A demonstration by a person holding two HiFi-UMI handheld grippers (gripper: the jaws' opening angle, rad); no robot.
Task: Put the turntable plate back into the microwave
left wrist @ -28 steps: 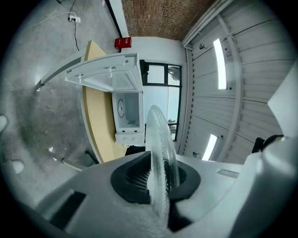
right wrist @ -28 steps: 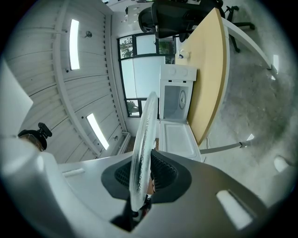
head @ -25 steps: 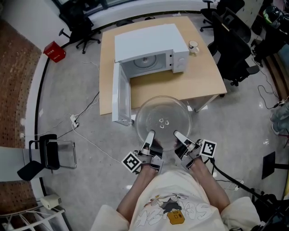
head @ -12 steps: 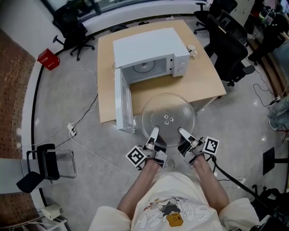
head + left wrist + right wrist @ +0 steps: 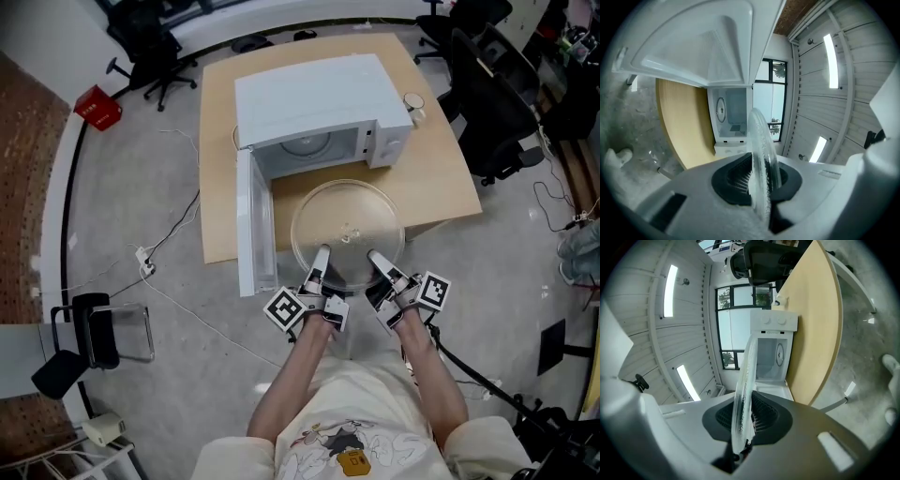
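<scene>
One glass turntable plate (image 5: 347,234) is the whole job, and it is not yet inside. It is held roughly level in the air over the front part of the counter (image 5: 441,169), its far rim just short of the microwave (image 5: 319,98) opening and its near rim out past the counter edge, above the floor.

Two grips carry it by that near rim. The left gripper (image 5: 322,255) has its fingers (image 5: 733,176) pinching the glass, seen edge-on between the dark pads in the left gripper view. The right gripper (image 5: 375,259) pinches the rim the same way a little further round — its own view shows the plate (image 5: 743,399) clamped between the pads.

Ahead, the microwave door (image 5: 253,225) hangs fully open to the left and the cavity (image 5: 309,145) faces the plate with nothing blocking it. A round fitting shows on the cavity floor, though it is too small to tell a roller ring from a hub. A small cup (image 5: 413,103) stands on the counter beside the microwave's right side, clear of the path.

As I judge it, pickup and approach are done. What is left is to slide the plate in through the opening, settle it centred on that fitting, release both grips and withdraw — closing the door may follow.
</scene>
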